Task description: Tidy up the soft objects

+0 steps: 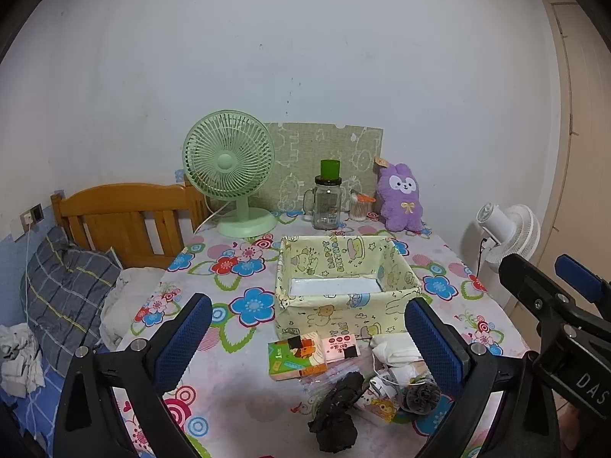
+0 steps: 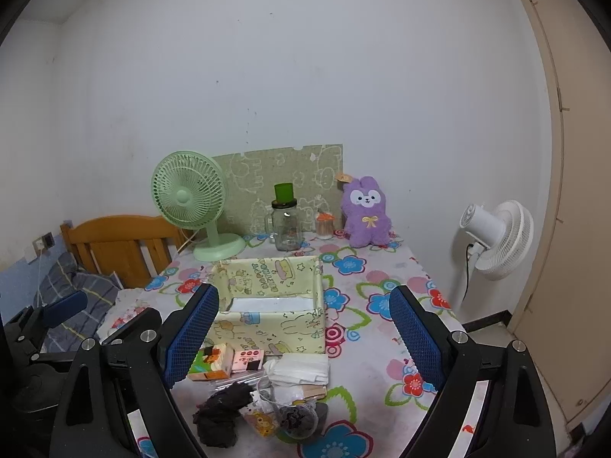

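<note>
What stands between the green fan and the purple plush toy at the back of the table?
A glass jar with a green cup on its lid, then a small container of sticks. Both wrist views show this.

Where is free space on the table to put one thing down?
Bare tablecloth lies right of the box, toward the white fan, and left of it, below the green fan. The near edge is crowded: cartons, masks, dark cloth.

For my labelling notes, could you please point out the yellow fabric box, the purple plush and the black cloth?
yellow fabric box (image 1: 336, 315): left wrist view, front wall.
purple plush (image 2: 367, 218): right wrist view, belly.
black cloth (image 1: 336, 416): left wrist view, crumpled middle.
</note>
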The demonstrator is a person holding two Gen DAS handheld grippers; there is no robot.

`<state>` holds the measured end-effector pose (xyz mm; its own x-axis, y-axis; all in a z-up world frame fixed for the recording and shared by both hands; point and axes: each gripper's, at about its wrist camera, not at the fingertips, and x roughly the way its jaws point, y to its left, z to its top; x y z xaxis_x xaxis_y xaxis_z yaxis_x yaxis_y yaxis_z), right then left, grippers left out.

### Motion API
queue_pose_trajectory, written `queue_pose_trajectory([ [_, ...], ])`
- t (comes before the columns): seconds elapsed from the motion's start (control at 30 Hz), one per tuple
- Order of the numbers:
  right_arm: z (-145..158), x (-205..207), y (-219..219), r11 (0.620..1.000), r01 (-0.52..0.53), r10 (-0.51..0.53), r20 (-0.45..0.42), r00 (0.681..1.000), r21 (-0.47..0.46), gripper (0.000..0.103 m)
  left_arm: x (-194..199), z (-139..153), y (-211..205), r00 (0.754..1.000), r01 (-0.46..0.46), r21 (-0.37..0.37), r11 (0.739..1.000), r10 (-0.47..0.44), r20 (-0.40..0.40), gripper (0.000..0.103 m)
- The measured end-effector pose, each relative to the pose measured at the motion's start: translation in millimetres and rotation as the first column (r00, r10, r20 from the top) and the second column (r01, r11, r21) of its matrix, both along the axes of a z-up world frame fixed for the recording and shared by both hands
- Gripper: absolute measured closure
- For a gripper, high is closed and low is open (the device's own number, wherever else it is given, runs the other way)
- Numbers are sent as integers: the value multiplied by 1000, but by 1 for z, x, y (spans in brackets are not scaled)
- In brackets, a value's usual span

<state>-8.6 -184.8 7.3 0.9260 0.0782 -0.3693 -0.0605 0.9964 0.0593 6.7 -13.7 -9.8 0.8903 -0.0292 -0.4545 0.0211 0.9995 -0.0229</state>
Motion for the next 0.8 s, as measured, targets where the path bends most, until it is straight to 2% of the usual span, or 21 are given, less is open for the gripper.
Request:
queue_pose_trajectory([
  [0.13, -6, 5, 1, 1000, -9, 9, -17, 1000, 2, 18, 4, -5, -2, 1000, 4, 1, 1000, -4, -15, 7],
  [0.4, -22, 14, 1, 1000, -4, 4, -33, 999, -5, 18, 15, -24, -2, 999, 11, -13, 1000, -12, -43, 8],
  [0.8, -66, 35, -1, 1000, -12, 13, -121, 993, 6, 18, 33, -68, -5, 988, 26, -20, 999, -29, -150, 10],
])
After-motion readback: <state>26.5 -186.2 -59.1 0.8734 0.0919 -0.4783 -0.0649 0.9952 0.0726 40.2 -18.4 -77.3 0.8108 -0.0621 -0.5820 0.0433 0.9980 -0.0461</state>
